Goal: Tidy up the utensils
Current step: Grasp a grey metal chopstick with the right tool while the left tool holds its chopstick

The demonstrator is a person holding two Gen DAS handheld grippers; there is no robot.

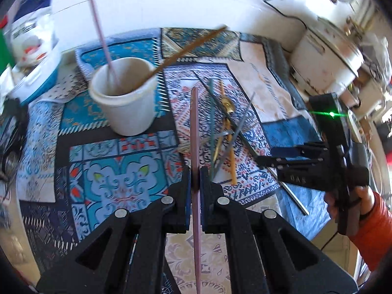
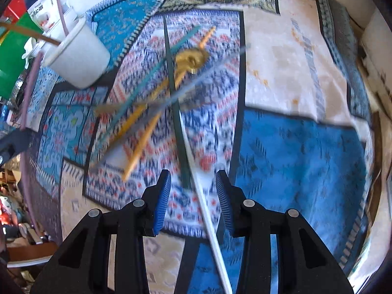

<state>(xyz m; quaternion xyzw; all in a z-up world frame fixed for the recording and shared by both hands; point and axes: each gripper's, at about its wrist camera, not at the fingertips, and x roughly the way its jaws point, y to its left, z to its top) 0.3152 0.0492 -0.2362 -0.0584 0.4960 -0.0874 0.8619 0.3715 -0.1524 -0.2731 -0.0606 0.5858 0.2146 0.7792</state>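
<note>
Patchwork cloth (image 1: 117, 161) in blues, reds and cream over the whole surface, white wall beyond at twelve o'clock.

White cup (image 1: 123, 98) upright at ten o'clock in the left wrist view, already holding a pink stick (image 1: 104, 41) and a brown stick (image 1: 186, 49) that lean out over the rim.

Heap of loose utensils (image 1: 224, 127) just right of centre, near the cup but apart from it: green, yellow and grey sticks crossed over a small gold piece (image 2: 192, 58).

Left tongs (image 1: 195, 178) together, clamped on a second pink stick (image 1: 195, 127), tip toward twelve o'clock, tail running back between the arms.

Right tongs (image 2: 193, 196) apart, hovering over a long white stick (image 2: 208, 220) and a dark green one (image 2: 182, 147) at the heap's edge, touching neither as far as can be told; blur makes contact hard to judge.

Probably mid-carry to the cup. To do it well: bring the held stick over the cup mouth, tip it steeply, lower clear of the two leaning sticks, then release only once inside the rim. Risk of knocking the light cup over.
</note>
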